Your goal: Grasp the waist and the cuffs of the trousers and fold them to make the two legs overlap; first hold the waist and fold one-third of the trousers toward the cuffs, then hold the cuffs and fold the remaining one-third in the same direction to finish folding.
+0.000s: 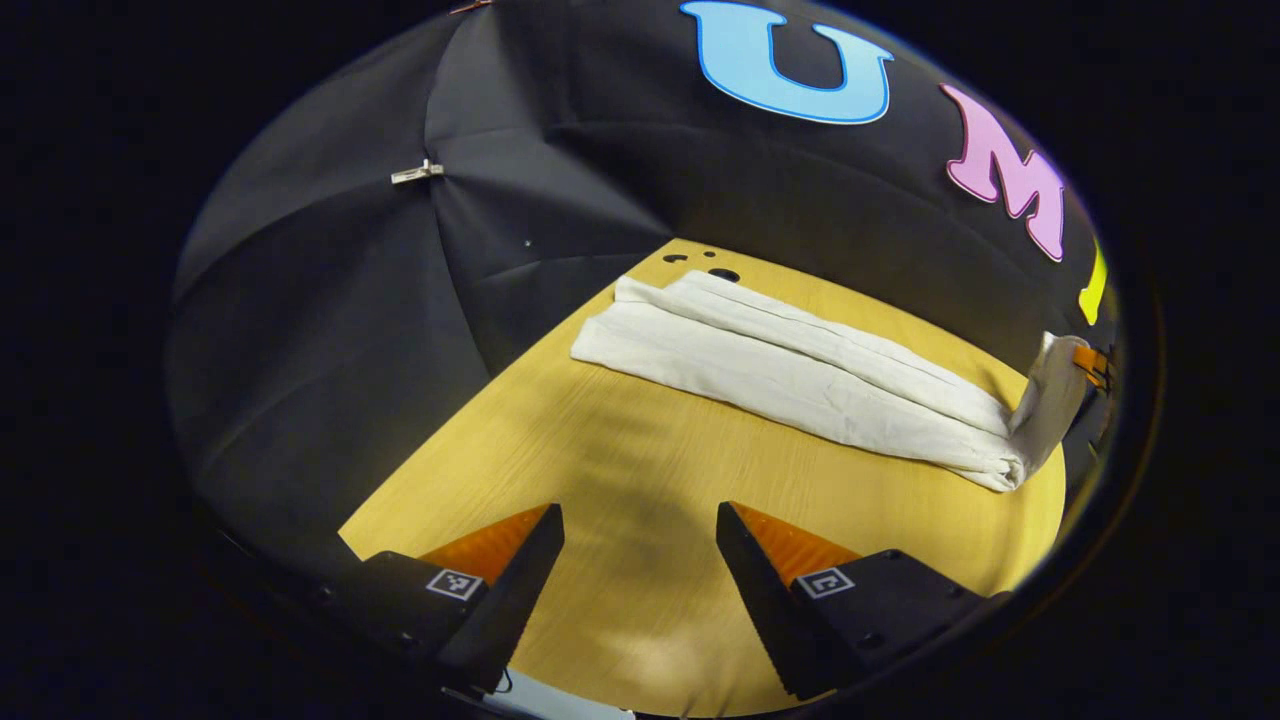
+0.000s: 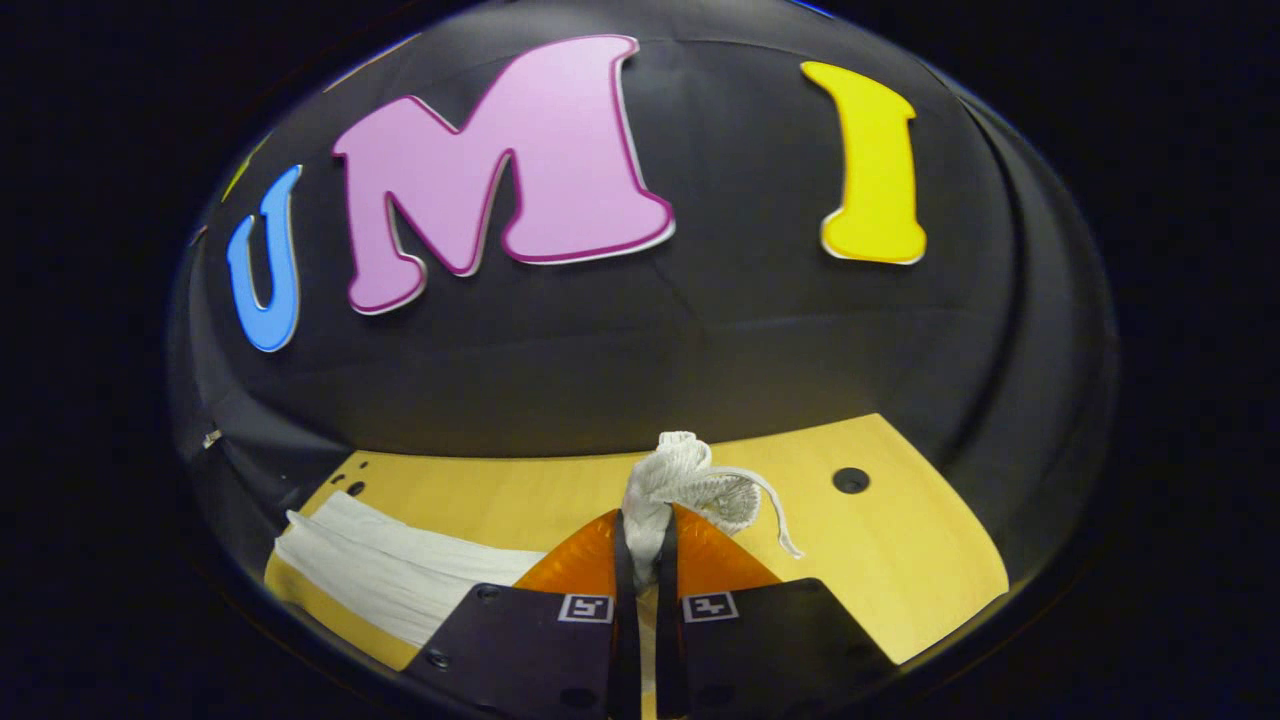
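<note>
White trousers (image 1: 790,375) lie on the wooden table (image 1: 620,480) with the two legs stacked, cuffs toward the far left end. Their right end is lifted off the table, pinched by my right gripper (image 1: 1085,365) at the view's right edge. In the right gripper view, my right gripper (image 2: 645,535) is shut on the bunched waist (image 2: 680,480), with a drawstring hanging off to the right. The legs (image 2: 390,570) stretch away to the left on the table. My left gripper (image 1: 640,530) stands open over bare table, in front of the trousers and apart from them.
Black cloth walls close the booth behind and to the left of the table. Small round holes (image 1: 722,274) sit in the tabletop near the cuffs, and another hole (image 2: 850,480) lies right of the waist. A metal clip (image 1: 417,174) hangs on the cloth.
</note>
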### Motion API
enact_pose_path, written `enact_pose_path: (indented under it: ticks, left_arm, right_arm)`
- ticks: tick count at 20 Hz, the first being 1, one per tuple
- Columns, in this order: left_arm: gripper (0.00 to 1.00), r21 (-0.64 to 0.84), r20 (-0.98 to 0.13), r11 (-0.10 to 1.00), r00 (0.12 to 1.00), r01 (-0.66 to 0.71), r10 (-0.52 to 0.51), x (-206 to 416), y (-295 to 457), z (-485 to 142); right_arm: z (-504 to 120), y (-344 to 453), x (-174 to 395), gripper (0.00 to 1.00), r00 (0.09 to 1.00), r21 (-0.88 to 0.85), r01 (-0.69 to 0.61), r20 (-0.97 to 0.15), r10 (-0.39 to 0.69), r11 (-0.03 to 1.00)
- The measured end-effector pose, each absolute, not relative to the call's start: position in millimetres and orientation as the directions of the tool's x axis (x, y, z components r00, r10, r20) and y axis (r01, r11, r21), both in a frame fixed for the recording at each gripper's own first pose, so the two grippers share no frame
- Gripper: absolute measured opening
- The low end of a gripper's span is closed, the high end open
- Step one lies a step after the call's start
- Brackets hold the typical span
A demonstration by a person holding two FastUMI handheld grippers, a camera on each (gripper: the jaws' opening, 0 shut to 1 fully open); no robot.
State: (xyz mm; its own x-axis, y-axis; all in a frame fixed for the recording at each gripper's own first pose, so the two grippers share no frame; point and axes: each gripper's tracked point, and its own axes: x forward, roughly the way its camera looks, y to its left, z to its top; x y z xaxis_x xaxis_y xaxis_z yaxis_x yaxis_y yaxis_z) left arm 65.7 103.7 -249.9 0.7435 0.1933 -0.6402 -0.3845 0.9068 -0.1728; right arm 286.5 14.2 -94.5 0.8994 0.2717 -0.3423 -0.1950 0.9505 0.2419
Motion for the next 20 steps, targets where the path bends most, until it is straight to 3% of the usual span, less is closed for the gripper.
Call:
enact_pose_path:
  ticks: [6, 15, 17, 20]
  left_arm:
    - [0.98, -0.182, -0.626, 0.907, 0.756, -0.379, 0.191, 70, 111, -252]
    - [0.96, -0.3, -0.591, 0.864, 0.79, -0.404, 0.164, 89, 113, -260]
    - [0.96, -0.3, -0.571, 0.862, 0.801, -0.408, 0.18, 101, 124, -256]
    - [0.96, -0.323, -0.535, 0.851, 0.821, -0.415, 0.198, 118, 133, -242]
  right_arm:
    - [-89, 108, 267, 0.1, 0.853, 0.327, -0.363, -0.26, 0.452, 0.872]
    - [-142, 219, 213, 0.11, 0.736, 0.352, -0.507, -0.298, 0.608, 0.787]
    - [-158, 236, 200, 0.16, 0.705, 0.371, -0.521, -0.321, 0.633, 0.769]
    - [-180, 253, 178, 0.38, 0.652, 0.404, -0.527, -0.373, 0.66, 0.748]
